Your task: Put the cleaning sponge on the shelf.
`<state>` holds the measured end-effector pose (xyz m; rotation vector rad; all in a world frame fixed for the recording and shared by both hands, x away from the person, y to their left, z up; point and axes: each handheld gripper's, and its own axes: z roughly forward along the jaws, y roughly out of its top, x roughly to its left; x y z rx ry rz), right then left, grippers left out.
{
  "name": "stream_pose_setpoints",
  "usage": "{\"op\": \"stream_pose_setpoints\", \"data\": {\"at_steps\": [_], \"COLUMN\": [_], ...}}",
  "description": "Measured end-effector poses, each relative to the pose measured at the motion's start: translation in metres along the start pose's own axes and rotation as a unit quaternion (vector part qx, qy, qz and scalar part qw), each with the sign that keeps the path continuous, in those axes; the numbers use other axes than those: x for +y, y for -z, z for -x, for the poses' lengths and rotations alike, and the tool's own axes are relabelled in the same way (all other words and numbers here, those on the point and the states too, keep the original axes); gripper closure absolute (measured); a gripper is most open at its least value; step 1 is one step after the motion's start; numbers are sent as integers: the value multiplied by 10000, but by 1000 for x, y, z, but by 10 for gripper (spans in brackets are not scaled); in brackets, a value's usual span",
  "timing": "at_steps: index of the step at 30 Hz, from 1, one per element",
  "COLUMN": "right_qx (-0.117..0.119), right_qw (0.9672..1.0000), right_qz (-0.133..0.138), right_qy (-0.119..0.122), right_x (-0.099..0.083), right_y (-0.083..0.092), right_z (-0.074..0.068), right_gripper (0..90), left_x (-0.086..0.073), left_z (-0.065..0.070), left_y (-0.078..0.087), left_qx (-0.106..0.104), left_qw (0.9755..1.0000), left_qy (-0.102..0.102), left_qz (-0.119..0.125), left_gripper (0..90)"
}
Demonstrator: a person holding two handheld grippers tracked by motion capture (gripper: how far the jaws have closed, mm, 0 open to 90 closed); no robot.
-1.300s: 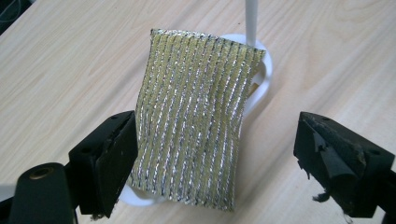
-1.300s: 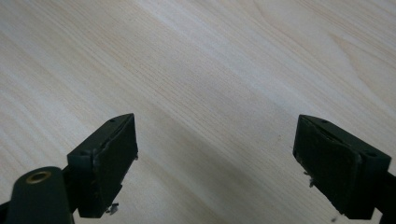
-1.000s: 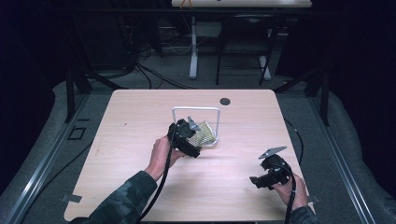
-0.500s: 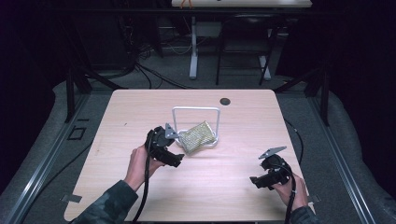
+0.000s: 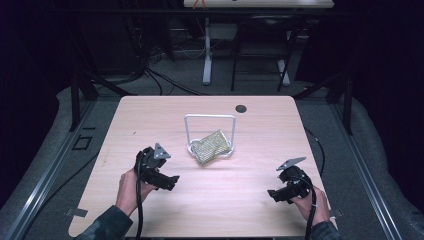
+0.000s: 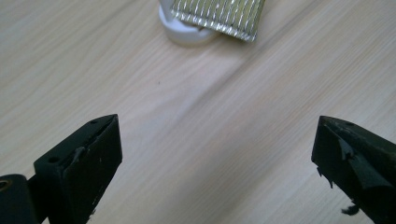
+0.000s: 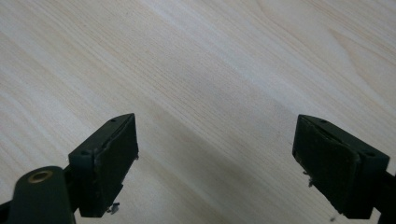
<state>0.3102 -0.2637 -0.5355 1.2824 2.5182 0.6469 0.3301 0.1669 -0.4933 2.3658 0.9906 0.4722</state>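
Observation:
A gold and silver striped pad (image 5: 211, 146) leans against a white wire stand (image 5: 210, 118) at the middle of the wooden table (image 5: 150, 115). My left gripper (image 5: 170, 181) sits low over the table, to the near left of the stand and apart from it. Its jaws have just been opening and now stand wide with nothing between them. In the left gripper view (image 6: 215, 168) the stand's round white foot (image 6: 184, 30) and the pad (image 6: 217, 14) lie ahead at the top edge. My right gripper (image 5: 272, 194) rests near the front right corner, open (image 7: 215, 163) over bare wood.
A small black disc (image 5: 241, 108) lies near the table's far edge. Past the table stand a white table leg (image 5: 206, 55), dark frames and cables on the grey floor. Metal rails run along both sides of the table.
My left gripper has drawn back from the pad at the stand toward the near left of the table. The pad stays leaning on the stand. The right gripper has not moved.

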Motion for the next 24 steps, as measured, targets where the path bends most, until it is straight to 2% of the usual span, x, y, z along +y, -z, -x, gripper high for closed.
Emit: {"op": "stream_pose_setpoints", "data": {"at_steps": [1, 2, 5, 6, 7, 8, 10, 21, 24], "right_qx": [-3, -3, 9, 9, 8, 8, 8, 26, 59], "right_qw": [10000, 10000, 10000, 10000, 10000, 10000, 10000, 10000, 10000], "right_qz": [-3, -3, 10, 10, 2, 2, 2, -73, 9], "right_qy": [0, 0, -2, -2, -22, -22, -8, 5, -29], "right_x": [0, 0, 0, 0, -1, -1, -1, 0, 0], "right_y": [0, 0, 0, 0, 0, 0, -1, -4, -2], "right_z": [0, 0, 0, 0, 0, 0, 1, 1, 1], "right_gripper": [137, 137, 137, 137, 137, 137, 137, 139, 139], "left_x": [-8, -8, -24, -24, -31, -31, -36, -39, -38], "left_z": [-2, -2, -6, -6, -9, -9, -11, -10, -10], "left_y": [-2, -2, -5, -5, -6, -6, -7, -17, -18], "left_qx": [8, 8, 8, 8, 12, 12, -36, -161, -202], "left_qw": [10000, 10000, 9995, 9995, 9992, 9992, 9988, 9985, 9986], "left_qy": [78, 78, 184, 184, 274, 274, 401, 372, 367], "left_qz": [-58, -58, -246, -246, -292, -292, -295, -366, -309], "left_gripper": [4, 1, 1, 0, 0, 0, 0, 0, 0]}}
